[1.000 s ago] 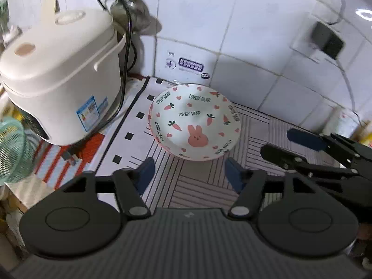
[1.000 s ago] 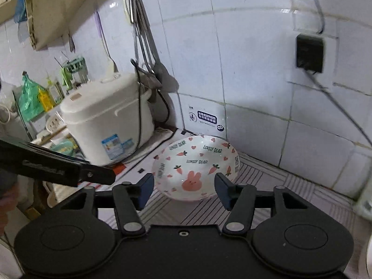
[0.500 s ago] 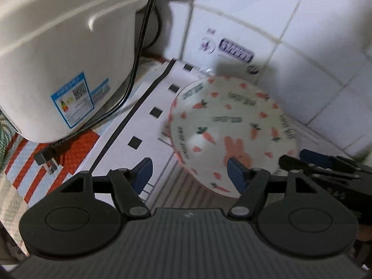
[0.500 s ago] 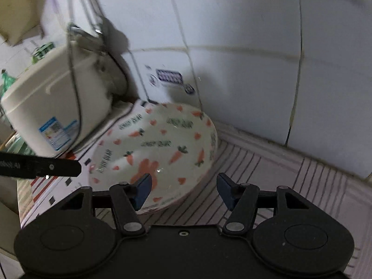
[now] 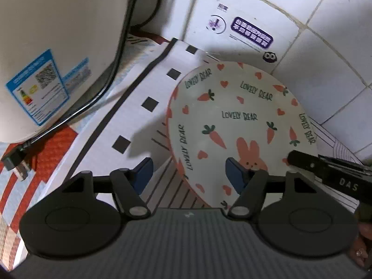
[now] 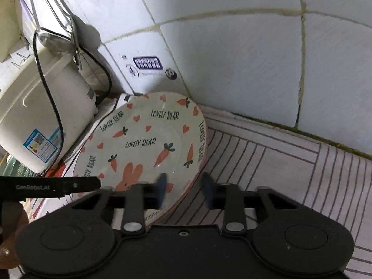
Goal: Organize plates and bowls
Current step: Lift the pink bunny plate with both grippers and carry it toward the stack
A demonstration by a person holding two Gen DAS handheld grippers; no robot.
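Note:
A white plate with carrots, hearts, a pink rabbit and "LOVELY BEAR" lettering (image 5: 241,125) lies on the patterned counter mat against the tiled wall; it also shows in the right wrist view (image 6: 148,144). My left gripper (image 5: 188,174) is open and straddles the plate's near-left rim, one finger outside and one over the plate. My right gripper (image 6: 186,189) is open, its jaws partly narrowed, and straddles the plate's near-right rim. Each gripper's finger shows at the edge of the other's view. The fingers are blurred in the right wrist view.
A cream rice cooker (image 5: 51,46) with a black cord stands just left of the plate, also seen in the right wrist view (image 6: 41,121). The tiled wall (image 6: 232,58) is right behind the plate. Metal utensils (image 6: 58,23) hang above the cooker. Striped mat (image 6: 290,169) lies to the right.
Both grippers have moved forward and down onto the plate, from hovering back to straddling its rim on either side. The right gripper's jaws have narrowed.

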